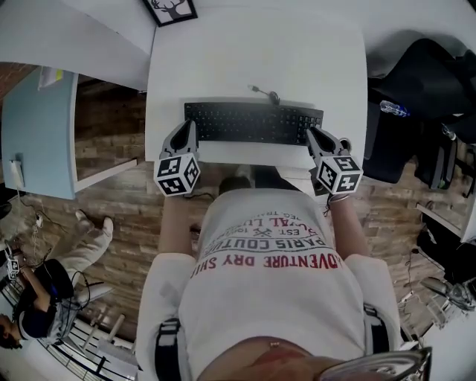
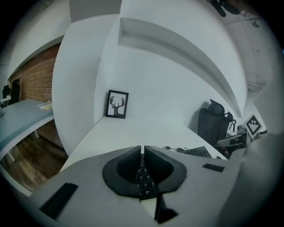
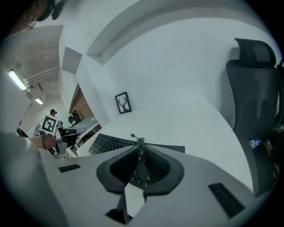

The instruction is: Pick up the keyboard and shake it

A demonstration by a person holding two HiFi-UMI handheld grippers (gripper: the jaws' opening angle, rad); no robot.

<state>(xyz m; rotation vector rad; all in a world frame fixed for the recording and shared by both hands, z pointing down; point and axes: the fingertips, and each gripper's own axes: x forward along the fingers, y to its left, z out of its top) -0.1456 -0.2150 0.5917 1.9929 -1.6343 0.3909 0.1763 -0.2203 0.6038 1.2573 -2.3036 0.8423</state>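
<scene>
**Awaiting pickup: keyboard flat on worktop, both jaws clenched and empty**

Item 1, left gripper. Jaws pressed together tip to tip, with nothing between them. Black keys show through the hollow behind the tips, so the jaws sit over the left end of the keyboard and are not clamped on it. Whether the tips touch the keys cannot be told.

Item 2, right gripper. Jaws likewise clenched and holding nothing. Keys are visible beneath them, at the keyboard's right end. Marker cubes sit at the rear of each gripper, near the person's torso.

Item 3, keyboard. Black, full-width, lying flat near the front edge of the white worktop, lengthwise between the two grippers. Its cable trails from the back edge onto the worktop.

Item 4, surroundings. A framed deer picture stands at the far left corner of the worktop. A black office chair is off to the right.

Status. The grippers are stationed one at each end of the keyboard, which looks like the approach. No grasp is made and the keyboard is not lifted.

Outstanding, by judgement: part the jaws, take hold of both ends, raise the keyboard clear of the worktop and shake it. The cable may drag or tug during the lift.
</scene>
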